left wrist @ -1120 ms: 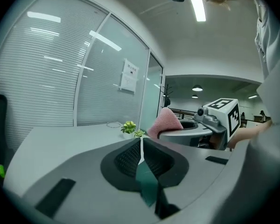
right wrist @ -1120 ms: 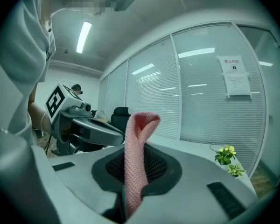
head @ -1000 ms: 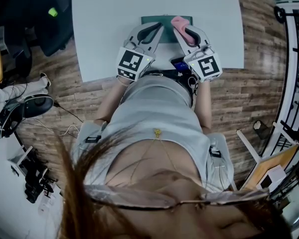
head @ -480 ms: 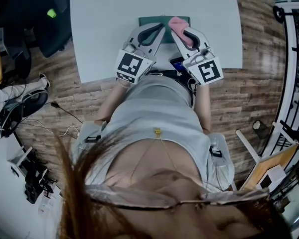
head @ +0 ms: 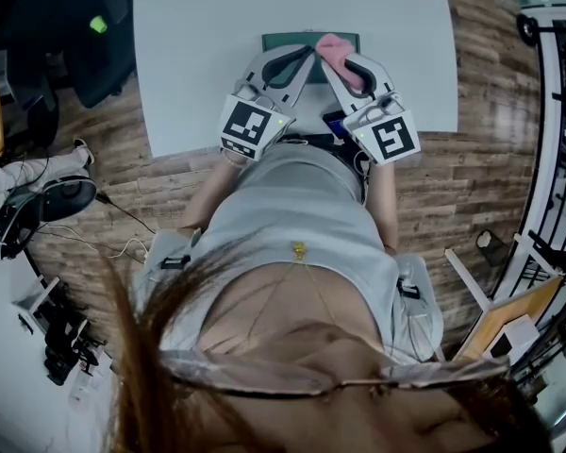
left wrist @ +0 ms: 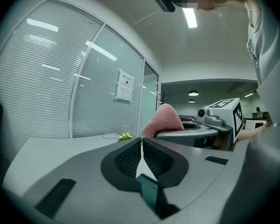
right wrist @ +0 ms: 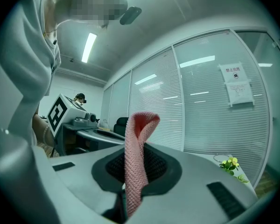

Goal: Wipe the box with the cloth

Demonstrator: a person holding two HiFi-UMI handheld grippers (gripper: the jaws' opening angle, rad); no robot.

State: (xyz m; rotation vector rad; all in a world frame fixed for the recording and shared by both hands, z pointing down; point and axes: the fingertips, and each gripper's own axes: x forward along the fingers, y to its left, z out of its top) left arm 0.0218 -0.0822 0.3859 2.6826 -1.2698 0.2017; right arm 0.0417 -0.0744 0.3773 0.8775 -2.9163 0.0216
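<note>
Pink cloth [right wrist: 136, 164] clamped between right gripper [head: 343, 65] jaws; left gripper [left wrist: 141, 148] jaws together.

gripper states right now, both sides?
Left gripper: closed, pads meeting at the tips.
Right gripper: closed on the pink cloth.

Pink herringbone-knit cloth [right wrist: 135, 157] is standing out against the dark green box [head: 283, 41]. The table [head: 217, 26] is showing pale grey-white, and the floor [head: 481, 177] is showing brown wood planks.
</note>
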